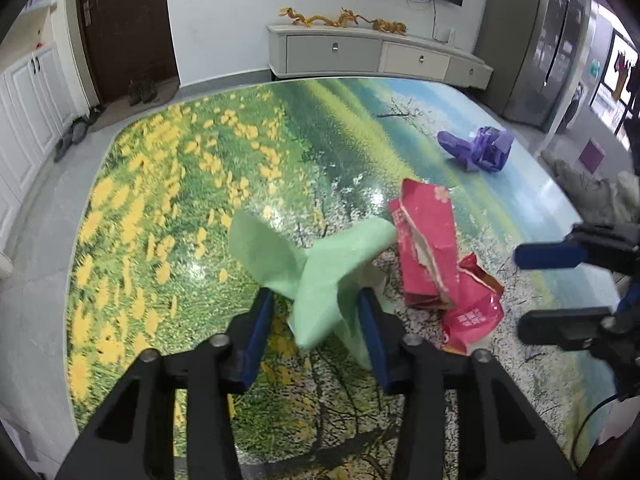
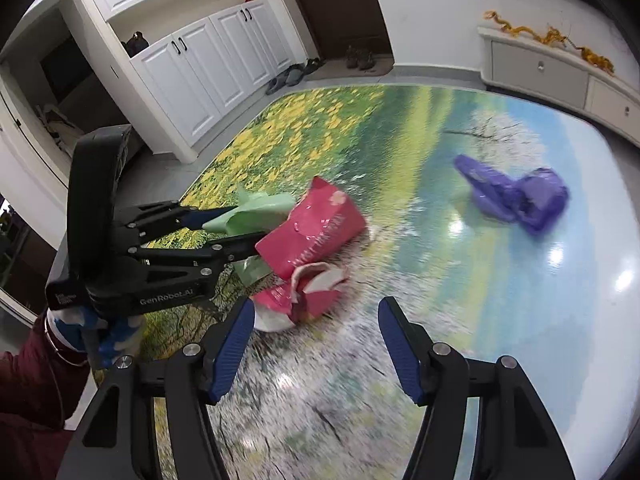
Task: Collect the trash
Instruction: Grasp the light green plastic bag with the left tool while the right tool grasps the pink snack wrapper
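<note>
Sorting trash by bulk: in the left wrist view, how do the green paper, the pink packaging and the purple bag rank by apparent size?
1. green paper and pink packaging: look alike, and the paper is nearer the camera, so unsure.
2. purple bag: smallest, though farthest away.

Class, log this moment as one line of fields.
left gripper: around crumpled green paper, grip unclear | right gripper: open, empty | torn pink packet, purple bag: on table

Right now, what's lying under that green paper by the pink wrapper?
Mostly the glossy printed tabletop. The green paper sits between the left gripper fingers, its edge overlapping the pink wrapper. Anything directly beneath is covered.
</note>
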